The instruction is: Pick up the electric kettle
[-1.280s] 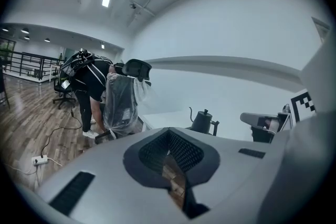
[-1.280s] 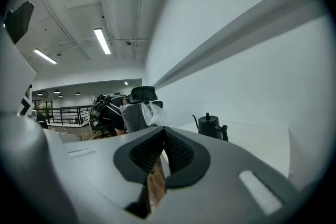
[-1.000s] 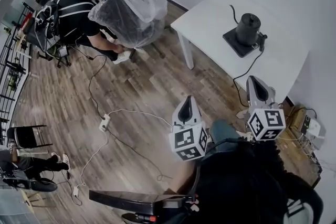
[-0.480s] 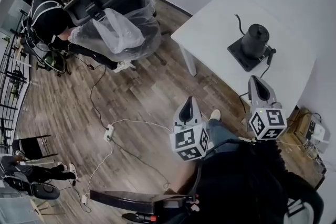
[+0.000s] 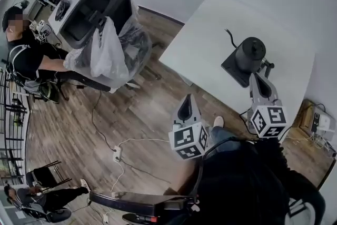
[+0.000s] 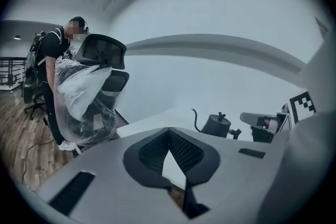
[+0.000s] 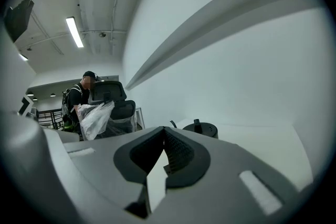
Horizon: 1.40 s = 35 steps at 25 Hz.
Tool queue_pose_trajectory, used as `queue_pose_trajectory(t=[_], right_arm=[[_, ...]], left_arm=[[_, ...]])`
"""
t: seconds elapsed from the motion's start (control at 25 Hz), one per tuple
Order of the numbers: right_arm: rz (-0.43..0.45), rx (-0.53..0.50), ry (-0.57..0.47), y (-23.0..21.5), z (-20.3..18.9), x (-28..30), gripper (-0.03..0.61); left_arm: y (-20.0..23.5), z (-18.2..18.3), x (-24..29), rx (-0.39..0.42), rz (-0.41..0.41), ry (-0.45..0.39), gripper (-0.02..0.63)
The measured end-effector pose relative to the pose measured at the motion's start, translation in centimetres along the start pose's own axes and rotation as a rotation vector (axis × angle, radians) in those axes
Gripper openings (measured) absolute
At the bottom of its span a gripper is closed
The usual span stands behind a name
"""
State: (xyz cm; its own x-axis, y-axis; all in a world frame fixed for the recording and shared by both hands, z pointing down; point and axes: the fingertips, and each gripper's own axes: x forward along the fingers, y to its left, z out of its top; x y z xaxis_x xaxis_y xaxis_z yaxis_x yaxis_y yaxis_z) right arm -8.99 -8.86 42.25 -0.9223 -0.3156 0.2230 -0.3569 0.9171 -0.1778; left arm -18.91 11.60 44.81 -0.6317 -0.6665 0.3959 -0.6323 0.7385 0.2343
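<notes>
The black electric kettle (image 5: 250, 53) with a thin gooseneck spout stands on its dark square base (image 5: 235, 70) on the white table (image 5: 210, 29). My right gripper (image 5: 260, 82) is shut and empty, with its tip over the table edge just in front of the kettle's base and handle. My left gripper (image 5: 185, 107) is also shut and empty; it hangs over the wooden floor, short of the table's front edge. In the left gripper view the kettle (image 6: 217, 126) shows beyond the shut left gripper (image 6: 169, 132). In the right gripper view only the kettle's lid (image 7: 200, 128) shows above the right gripper (image 7: 164, 131).
An office chair wrapped in clear plastic (image 5: 105, 47) stands left of the table, with a person (image 5: 23, 58) beside it. A white power strip and cable (image 5: 117, 154) lie on the floor. The kettle's black cord (image 5: 245, 113) hangs off the table. A box (image 5: 318, 123) sits at the right.
Both grippers have moved forward toward the table, and the right one now reaches its edge by the kettle. The person with the plastic-wrapped chair has shifted away to the left.
</notes>
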Motion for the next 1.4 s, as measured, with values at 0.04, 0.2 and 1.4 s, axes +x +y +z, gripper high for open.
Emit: queue_pose_trajectory(t=[0.04, 0.2, 1.4], right_arm=[[-0.013, 0.005, -0.002, -0.6, 0.2, 0.5, 0.002], [-0.083, 0.021, -0.012, -2.9, 0.7, 1.4, 0.002], [-0.785, 0.183, -0.093, -13.3, 0.6, -2.2, 0.002]], left_arm=[[-0.3, 0.4, 1.0, 0.008, -0.013, 0.005, 0.000], [-1.9, 1.6, 4.5, 0.046, -0.080, 0.026, 0.000], [-14.5, 5.6, 22.2, 0.288, -0.673, 0.191, 0.000]])
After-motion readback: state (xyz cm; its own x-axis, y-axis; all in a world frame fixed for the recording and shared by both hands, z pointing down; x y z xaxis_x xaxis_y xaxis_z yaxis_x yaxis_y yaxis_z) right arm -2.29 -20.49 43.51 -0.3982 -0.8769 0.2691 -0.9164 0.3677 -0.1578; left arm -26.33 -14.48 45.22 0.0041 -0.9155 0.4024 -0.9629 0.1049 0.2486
